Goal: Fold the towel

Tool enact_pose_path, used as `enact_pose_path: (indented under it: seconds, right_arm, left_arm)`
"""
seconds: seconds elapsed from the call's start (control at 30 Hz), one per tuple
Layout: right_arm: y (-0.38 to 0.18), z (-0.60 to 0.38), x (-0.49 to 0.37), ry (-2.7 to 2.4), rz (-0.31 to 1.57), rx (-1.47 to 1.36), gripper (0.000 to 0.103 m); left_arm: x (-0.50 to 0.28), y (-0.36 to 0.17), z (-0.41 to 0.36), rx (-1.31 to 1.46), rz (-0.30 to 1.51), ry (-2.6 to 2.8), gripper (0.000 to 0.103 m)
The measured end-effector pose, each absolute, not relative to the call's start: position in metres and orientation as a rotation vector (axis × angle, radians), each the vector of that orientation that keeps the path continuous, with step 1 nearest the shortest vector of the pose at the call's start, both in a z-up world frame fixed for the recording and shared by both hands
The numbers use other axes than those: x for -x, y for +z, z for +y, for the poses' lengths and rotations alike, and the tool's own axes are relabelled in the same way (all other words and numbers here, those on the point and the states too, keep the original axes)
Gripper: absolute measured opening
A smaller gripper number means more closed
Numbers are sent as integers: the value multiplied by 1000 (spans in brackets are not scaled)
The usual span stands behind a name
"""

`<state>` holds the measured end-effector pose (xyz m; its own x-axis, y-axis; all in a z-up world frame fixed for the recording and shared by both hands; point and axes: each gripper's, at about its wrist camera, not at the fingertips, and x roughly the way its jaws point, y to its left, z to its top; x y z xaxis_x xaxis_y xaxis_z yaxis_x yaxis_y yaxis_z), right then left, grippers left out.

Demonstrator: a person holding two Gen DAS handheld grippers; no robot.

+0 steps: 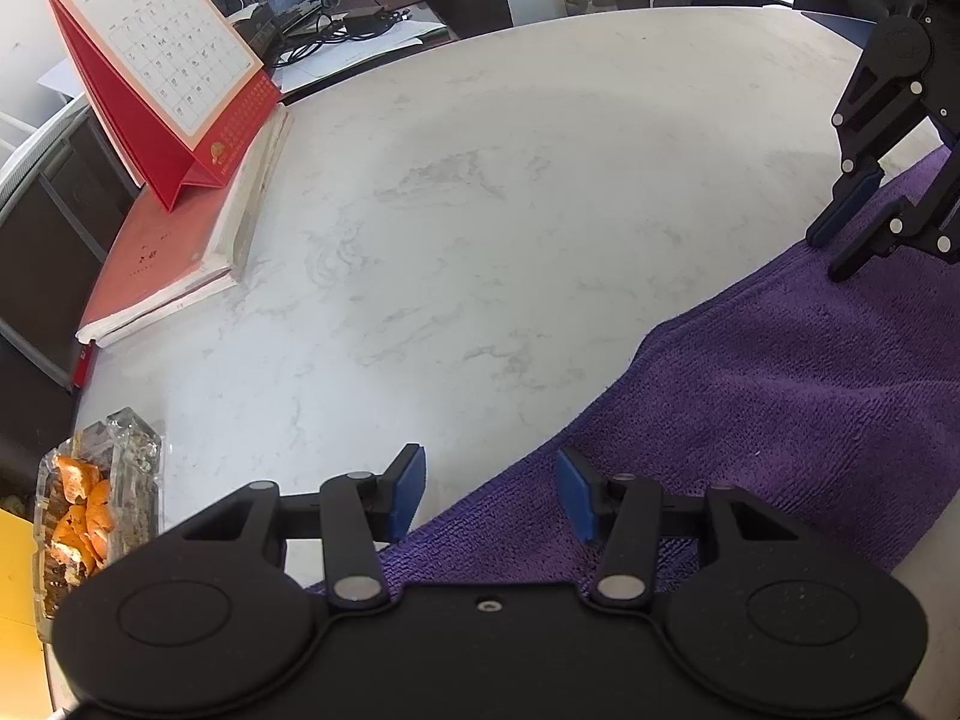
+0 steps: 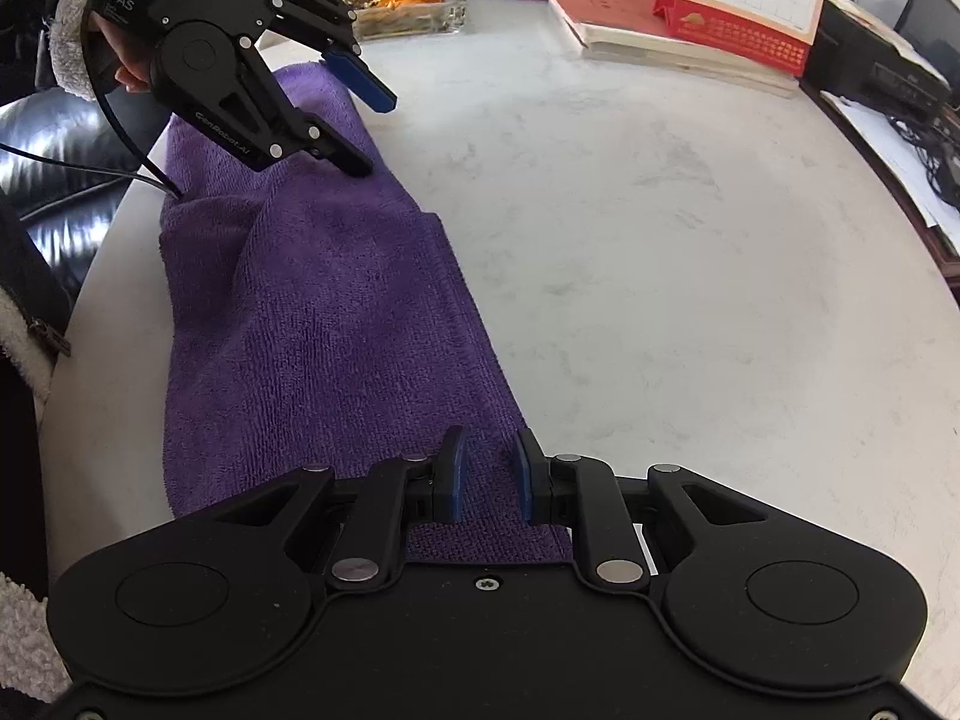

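We recorded one purple towel (image 2: pixel 312 324), folded into a long band and lying flat along the near edge of the white marbled surface (image 2: pixel 690 276), its far long edge straight and its near side rumpled into a raised fold close to the left gripper. We noted the left gripper (image 2: pixel 375 132) over the left end of the towel, its jaws standing partly open: one blue pad raised clear of the cloth, the dark lower finger tip resting on or just above the towel's far edge, and nothing clamped between them. In the left wrist view that same gripper (image 1: pixel 492 495) straddled the towel's far edge, with bare surface under one pad and purple cloth under the other. We noted the right gripper (image 2: pixel 489 474) at the right end of the towel, jaws drawn in to a narrow gap with towel showing beneath them; we could not tell whether the pads pinched a layer of cloth or merely hovered over it. Seen from the left wrist, the right gripper (image 1: pixel 831 255) had its tips down at the towel's far edge. We listed a hand (image 2: pixel 129 60) in a fleece-cuffed sleeve bearing the left gripper. Along the far edge of the surface we entered a red desk calendar (image 1: pixel 162 78) standing on a red-covered book (image 1: pixel 174 252), and a glass dish (image 1: pixel 99 504) of orange peel beside the left corner.
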<state>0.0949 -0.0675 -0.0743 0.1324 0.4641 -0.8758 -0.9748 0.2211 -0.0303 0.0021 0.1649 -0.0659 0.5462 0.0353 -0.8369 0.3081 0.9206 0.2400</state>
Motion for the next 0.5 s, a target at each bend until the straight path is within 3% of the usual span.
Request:
enact_pose_path:
  seconds: [0.27,0.5]
  right_arm:
    - [-73,-66,-98,1225,892,750,5]
    - [-73,-65,-93,1203,848,771,5]
  left_arm:
    - [-3,-66,165,-378,988,-166,47]
    - [-4,-67,166,-383,990,-173,47]
